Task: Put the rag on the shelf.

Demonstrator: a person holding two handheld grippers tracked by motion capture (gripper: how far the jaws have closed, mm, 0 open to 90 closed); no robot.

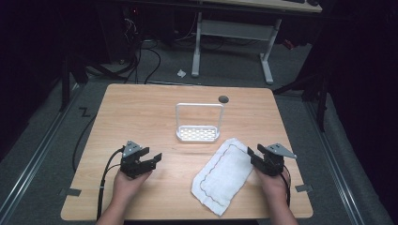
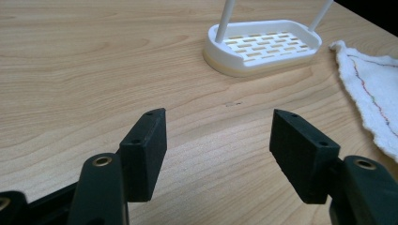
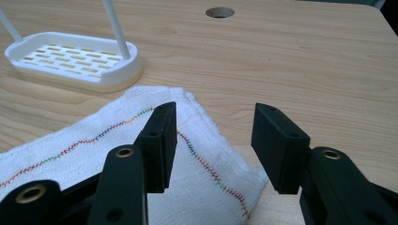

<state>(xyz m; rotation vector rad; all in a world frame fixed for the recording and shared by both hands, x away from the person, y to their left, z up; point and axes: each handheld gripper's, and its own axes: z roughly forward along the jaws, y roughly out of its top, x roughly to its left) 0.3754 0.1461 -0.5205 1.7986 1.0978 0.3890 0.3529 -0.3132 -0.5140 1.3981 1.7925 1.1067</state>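
Flanking cloth (image 1: 224, 177) and white rack (image 1: 198, 122): left gripper (image 1: 151, 157), right gripper (image 1: 254, 154), jaws wide.

White cloth (image 1: 223, 176) — colour-stitched border — lies flat beside white rack (image 1: 198, 133).

Right gripper (image 3: 213, 145): black jaws parted, nothing between them, poised over the near corner of a white cloth (image 3: 94, 154) with multicoloured zigzag stitching. Cloth lies flat on a wooden table (image 3: 305, 61). White slotted tray (image 3: 75, 61) with upright rods, just beyond the cloth. Round hole (image 3: 219, 12) near the table's far edge.
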